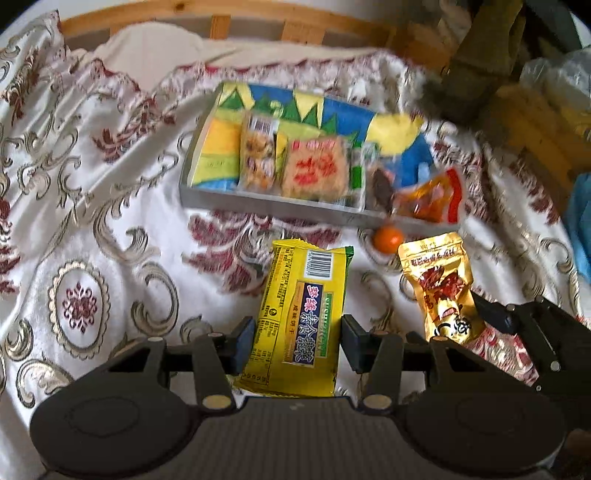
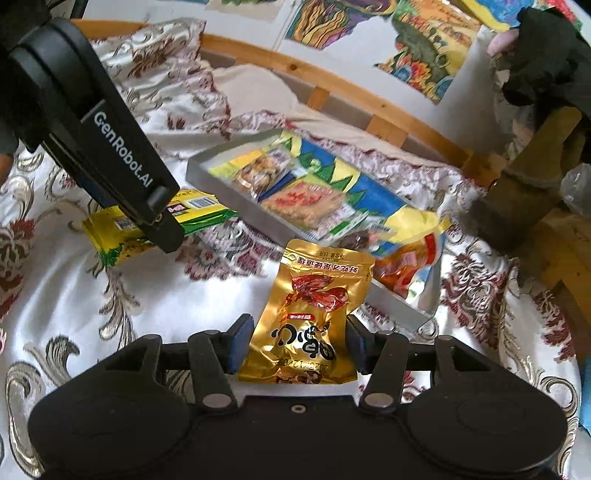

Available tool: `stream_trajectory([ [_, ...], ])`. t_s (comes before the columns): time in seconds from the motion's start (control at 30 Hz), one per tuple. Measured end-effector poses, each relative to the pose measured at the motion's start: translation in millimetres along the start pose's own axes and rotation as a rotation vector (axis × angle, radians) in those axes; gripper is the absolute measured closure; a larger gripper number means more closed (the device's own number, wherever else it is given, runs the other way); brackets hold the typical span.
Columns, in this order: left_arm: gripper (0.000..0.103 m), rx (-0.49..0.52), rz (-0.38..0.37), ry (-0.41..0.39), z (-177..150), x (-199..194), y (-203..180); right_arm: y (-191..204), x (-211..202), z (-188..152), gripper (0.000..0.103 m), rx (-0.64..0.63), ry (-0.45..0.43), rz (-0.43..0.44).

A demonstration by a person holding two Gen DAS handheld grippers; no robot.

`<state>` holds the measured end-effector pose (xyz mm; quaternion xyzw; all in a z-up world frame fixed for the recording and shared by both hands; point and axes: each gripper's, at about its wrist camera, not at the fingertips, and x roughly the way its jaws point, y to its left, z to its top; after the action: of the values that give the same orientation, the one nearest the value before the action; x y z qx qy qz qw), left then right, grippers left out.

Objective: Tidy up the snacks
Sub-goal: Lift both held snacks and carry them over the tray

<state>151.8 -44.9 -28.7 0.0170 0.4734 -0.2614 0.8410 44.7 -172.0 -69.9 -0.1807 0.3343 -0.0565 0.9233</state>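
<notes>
Two snack packs gripped, one per tongs. Left tongs [image 1: 298, 341] clenched on yellow biscuit pack [image 1: 303, 317], pads pressing both long edges, barcode end pointing away toward tray [image 1: 258, 202]. Right tongs [image 2: 297, 341] clenched on gold foil pouch [image 2: 314, 314], pads squeezing its lower half, red printed top end leaning toward the tray's near corner. Both packs held just in front of the tray, above white bedspread [image 1: 74, 206] patterned in gold and maroon. Inside the tray, on a bright blue, yellow and green lining: clear pack of small cookies [image 1: 258, 155], beside it orange-red lettered cracker pack [image 1: 317, 168], then dark brown item [image 1: 380, 186], blurred. Red-orange sachet [image 1: 432, 201] lying over the tray's right near edge. Small orange ball [image 1: 388, 239] on the bedspread just outside the tray wall, between the two held packs. Wooden bed rail [image 1: 258, 14] behind. Gloved hand [image 2: 543, 62] at upper right in the right wrist view.
</notes>
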Motion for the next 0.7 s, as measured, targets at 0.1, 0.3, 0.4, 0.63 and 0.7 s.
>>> stream_trajectory([
  [0.1,0.049,-0.010,0.023,-0.056,2.2,-3.8,0.5,-4.3,-3.8,3.3,0.048,0.019,-0.039,-0.021],
  [0.3,0.049,-0.042,0.070,-0.183,9.4,-12.8,2.4,-14.3,-10.2,9.7,0.048,0.064,-0.116,-0.056],
  [0.4,0.049,-0.063,0.069,-0.243,15.1,-17.2,2.9,-18.0,-13.6,12.7,0.048,0.079,-0.154,-0.074],
  [0.63,0.049,-0.069,0.074,-0.403,32.3,-33.2,-8.7,-32.0,-18.2,25.2,0.048,0.065,-0.238,-0.111],
  [0.7,0.049,-0.059,0.075,-0.433,42.2,-34.1,-14.4,-39.1,-15.7,31.2,0.048,0.048,-0.261,-0.122],
])
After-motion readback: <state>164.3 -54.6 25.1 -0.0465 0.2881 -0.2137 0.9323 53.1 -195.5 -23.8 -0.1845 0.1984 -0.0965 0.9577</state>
